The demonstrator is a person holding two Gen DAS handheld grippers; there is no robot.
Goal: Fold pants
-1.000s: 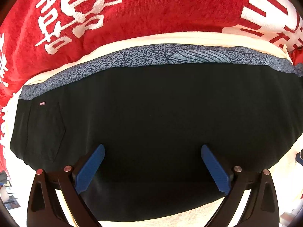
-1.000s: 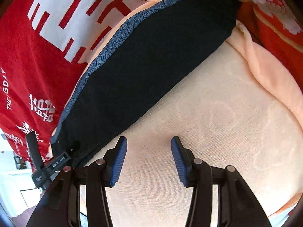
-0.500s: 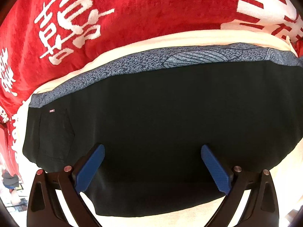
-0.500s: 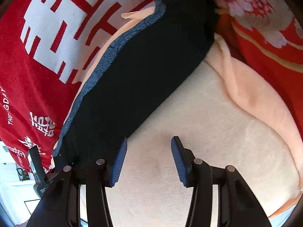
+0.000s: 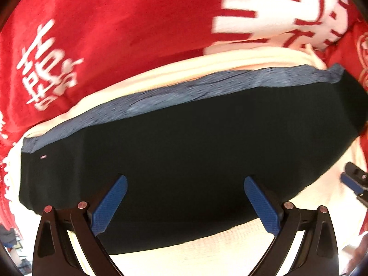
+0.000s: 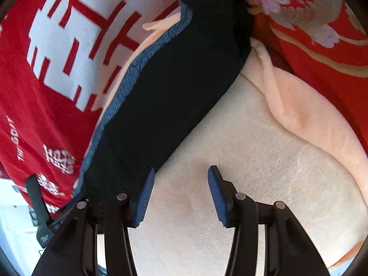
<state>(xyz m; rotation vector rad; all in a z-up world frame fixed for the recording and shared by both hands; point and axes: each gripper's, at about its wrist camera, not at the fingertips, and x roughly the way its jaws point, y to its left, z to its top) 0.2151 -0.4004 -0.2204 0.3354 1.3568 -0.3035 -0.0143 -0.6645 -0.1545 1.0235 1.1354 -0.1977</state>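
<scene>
- The dark folded pants with a blue-grey patterned waistband point(image 5: 184, 156) are lying on a cream fleece blanket point(image 6: 264, 161), which is spread over a red blanket with white characters point(image 5: 115, 23); the waistband is running along the blanket's far edge, next to the red cloth.
- The left gripper point(image 5: 185, 204) is being held above the pants with its jaws standing wide apart and nothing between them.
- The right gripper point(image 6: 179, 195) is being held about half open over bare cream fleece, just beside the pants' near long edge, and is gripping nothing.
- Judged from the compact shape, the fold is looking nearly done; for any further fold, an end should be pinched through all layers, with both grippers matched so that the edges are kept aligned.
- The left view is being smeared by blur, so the pocket seam and small tag point(image 5: 43, 156) are hard to read.
- The layer count is not being shown, and what is carrying the blankets is hidden.
</scene>
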